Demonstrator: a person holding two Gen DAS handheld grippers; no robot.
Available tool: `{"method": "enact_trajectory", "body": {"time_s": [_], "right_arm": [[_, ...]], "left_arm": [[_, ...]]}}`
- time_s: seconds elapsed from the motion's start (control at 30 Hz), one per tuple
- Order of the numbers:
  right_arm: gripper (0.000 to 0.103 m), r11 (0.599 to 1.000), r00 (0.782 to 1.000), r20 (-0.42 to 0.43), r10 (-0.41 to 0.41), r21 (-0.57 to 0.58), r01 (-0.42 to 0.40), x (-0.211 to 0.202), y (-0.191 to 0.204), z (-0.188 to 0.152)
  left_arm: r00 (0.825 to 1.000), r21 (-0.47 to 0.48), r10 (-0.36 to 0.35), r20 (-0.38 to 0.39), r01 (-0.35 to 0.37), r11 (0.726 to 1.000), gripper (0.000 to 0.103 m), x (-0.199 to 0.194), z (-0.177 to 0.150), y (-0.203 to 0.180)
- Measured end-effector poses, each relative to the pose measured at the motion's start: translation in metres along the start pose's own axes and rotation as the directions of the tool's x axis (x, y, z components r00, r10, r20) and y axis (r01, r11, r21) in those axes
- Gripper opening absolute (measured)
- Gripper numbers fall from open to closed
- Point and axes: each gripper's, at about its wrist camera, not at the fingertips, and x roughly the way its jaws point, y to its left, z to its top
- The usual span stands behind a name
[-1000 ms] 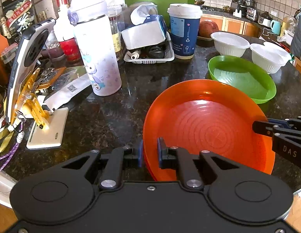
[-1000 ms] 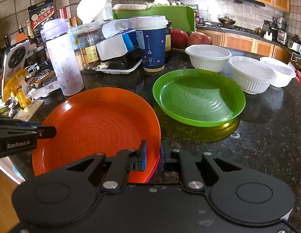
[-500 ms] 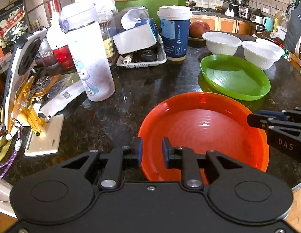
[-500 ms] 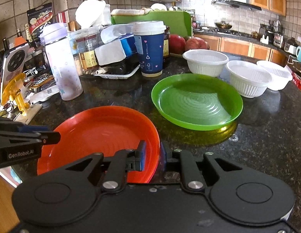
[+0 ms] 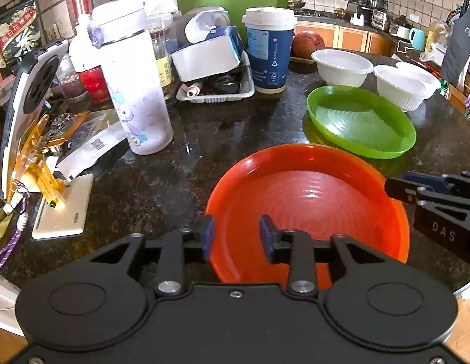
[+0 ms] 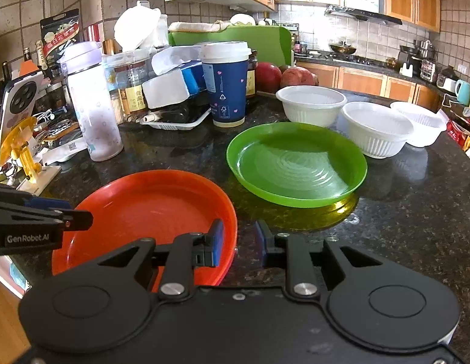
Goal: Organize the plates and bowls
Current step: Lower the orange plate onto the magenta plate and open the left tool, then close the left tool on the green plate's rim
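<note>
An orange plate (image 5: 307, 206) lies on the dark stone counter near its front edge; it also shows in the right wrist view (image 6: 150, 212). My left gripper (image 5: 236, 236) is open, its jaws astride the plate's left rim. My right gripper (image 6: 238, 242) is open, its jaws astride the plate's right rim. A green plate (image 5: 359, 121) (image 6: 295, 163) lies behind the orange one. Three white bowls stand behind it: one (image 6: 310, 103) at the back, one (image 6: 376, 129) in the middle, one (image 6: 421, 123) at the right.
A white bottle (image 5: 132, 85) (image 6: 94, 106), a blue paper cup (image 5: 269, 51) (image 6: 226, 83), a tissue box on a tray (image 5: 207, 51), a phone on a yellow stand (image 5: 31, 115) and pomegranates (image 6: 295, 77) crowd the counter's left and back.
Both grippers have opened and let go of the orange plate's rims. The plate has come down flat onto the counter nearer the front edge.
</note>
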Motion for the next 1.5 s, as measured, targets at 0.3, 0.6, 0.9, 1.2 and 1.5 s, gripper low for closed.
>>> {"method": "enact_trajectory", "body": {"time_s": [0.3,0.6,0.9,1.2,1.5], "right_arm": [[0.025,0.999,0.999,0.025,-0.027,0.027,0.026,-0.009,-0.03,0.004],[0.028,0.997,0.997,0.071,-0.034,0.077,0.029,-0.014,-0.103,0.018],[0.028,0.997,0.996,0.091,0.019,0.071,-0.025,-0.013,-0.171,0.029],[0.028,0.991,0.992,0.065,0.105,0.08,-0.11,-0.003,-0.211,0.032],[0.028,0.989,0.993,0.067,0.093,0.112,-0.1,0.006,-0.203,0.038]], "left_arm": [[0.999,-0.016,-0.043,0.004,0.043,0.999,0.052,0.002,0.019,-0.024],[0.999,-0.029,-0.024,0.032,0.025,0.999,0.054,0.009,0.044,-0.072],[1.0,-0.056,0.018,0.016,-0.017,0.998,0.054,0.022,0.066,-0.125],[0.996,-0.049,0.086,0.002,-0.086,0.995,0.054,0.027,0.073,-0.153],[0.995,0.02,0.095,0.007,-0.095,0.995,0.054,0.037,0.09,-0.145]]}}
